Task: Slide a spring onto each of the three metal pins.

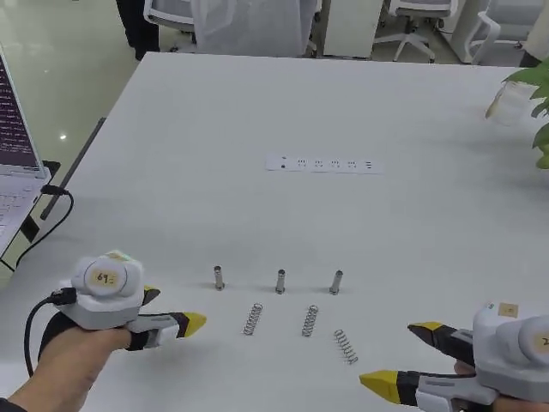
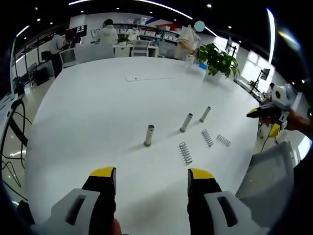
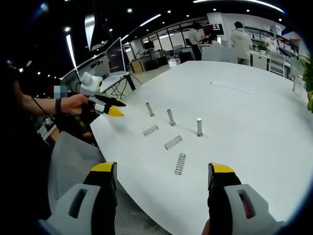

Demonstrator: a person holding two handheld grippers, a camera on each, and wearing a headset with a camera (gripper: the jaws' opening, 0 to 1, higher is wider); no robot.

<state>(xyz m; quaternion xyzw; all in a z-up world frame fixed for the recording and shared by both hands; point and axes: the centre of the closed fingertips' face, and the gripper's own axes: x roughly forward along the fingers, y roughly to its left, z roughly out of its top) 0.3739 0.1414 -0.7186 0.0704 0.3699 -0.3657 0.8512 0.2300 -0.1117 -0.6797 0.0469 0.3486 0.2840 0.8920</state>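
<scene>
Three short metal pins stand upright in a row on the white table: left pin (image 1: 219, 277), middle pin (image 1: 280, 281), right pin (image 1: 336, 281). Just in front of them lie three loose springs (image 1: 252, 318) (image 1: 310, 320) (image 1: 346, 346), flat on the table. My left gripper (image 1: 171, 309) hovers left of the springs, open and holding nothing. My right gripper (image 1: 401, 354) is open and bare at the near right. In the left gripper view the nearest pin (image 2: 148, 135) and spring (image 2: 185, 152) lie ahead of the open jaws. In the right gripper view a spring (image 3: 180, 163) lies between the spread fingertips.
A white power strip (image 1: 322, 163) lies mid-table beyond the pins. A laptop (image 1: 13, 163) and a black cable (image 1: 51, 206) sit off the left edge. A potted plant (image 1: 532, 103) stands at the far right. Office chairs line the far edge.
</scene>
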